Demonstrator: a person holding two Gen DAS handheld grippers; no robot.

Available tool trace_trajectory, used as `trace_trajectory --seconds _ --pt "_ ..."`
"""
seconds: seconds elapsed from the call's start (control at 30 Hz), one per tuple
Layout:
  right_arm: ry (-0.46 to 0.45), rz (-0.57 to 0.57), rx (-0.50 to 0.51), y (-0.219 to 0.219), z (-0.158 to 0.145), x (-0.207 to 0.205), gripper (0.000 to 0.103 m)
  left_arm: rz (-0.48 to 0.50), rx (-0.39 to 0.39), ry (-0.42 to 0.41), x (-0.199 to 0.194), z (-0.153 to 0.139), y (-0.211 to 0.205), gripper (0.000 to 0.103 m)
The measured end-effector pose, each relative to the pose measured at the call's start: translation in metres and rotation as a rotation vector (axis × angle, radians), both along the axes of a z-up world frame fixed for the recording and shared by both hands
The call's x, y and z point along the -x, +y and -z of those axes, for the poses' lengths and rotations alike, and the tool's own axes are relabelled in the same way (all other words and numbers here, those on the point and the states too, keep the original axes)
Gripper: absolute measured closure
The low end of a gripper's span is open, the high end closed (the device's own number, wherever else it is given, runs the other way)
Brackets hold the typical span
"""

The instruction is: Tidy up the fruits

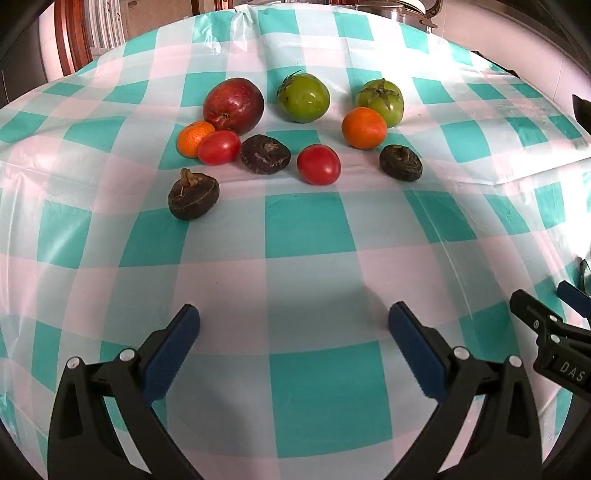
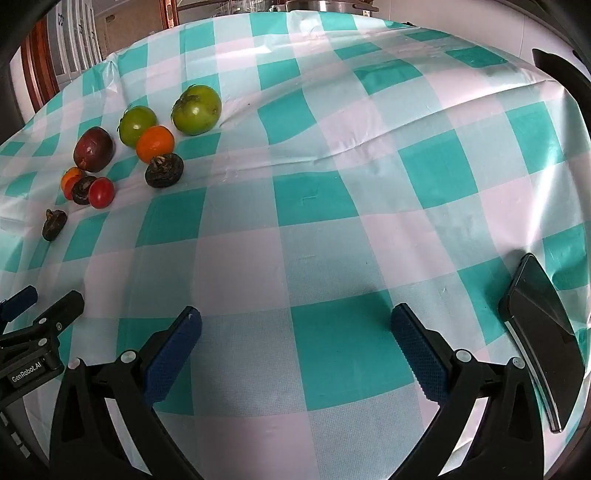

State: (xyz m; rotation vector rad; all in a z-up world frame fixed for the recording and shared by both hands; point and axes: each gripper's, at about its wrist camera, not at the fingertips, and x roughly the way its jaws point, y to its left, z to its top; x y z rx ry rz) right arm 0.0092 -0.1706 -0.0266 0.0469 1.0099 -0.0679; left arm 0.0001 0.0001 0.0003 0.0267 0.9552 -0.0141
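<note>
Fruits lie loose on a teal-and-white checked tablecloth (image 1: 306, 225). At the back sit a dark red mango (image 1: 233, 106) and two green tomatoes (image 1: 303, 97) (image 1: 380, 98). In front of them are two oranges (image 1: 364, 127) (image 1: 194, 139), two red tomatoes (image 1: 218, 147) (image 1: 318, 164) and three dark brown fruits (image 1: 264, 154) (image 1: 400, 162) (image 1: 193, 194). My left gripper (image 1: 293, 321) hangs open over bare cloth, well short of the fruits. My right gripper (image 2: 295, 323) is open too, with the fruit cluster (image 2: 155, 144) far to its upper left.
A dark phone (image 2: 543, 339) lies on the cloth just right of my right gripper. Metal pots (image 1: 402, 11) stand at the table's far edge. A cloth fold (image 2: 351, 151) runs across the middle. Wooden furniture (image 1: 72, 33) stands beyond the far left.
</note>
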Motion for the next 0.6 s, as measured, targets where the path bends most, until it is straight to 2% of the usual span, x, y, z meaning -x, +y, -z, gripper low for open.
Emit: trace_trajectory --seconds 0.6 --pt "0.000 0.000 0.000 0.0008 0.0003 -0.0010 0.004 0.000 -0.001 0.000 -0.0016 -0.0003 -0.0031 0.001"
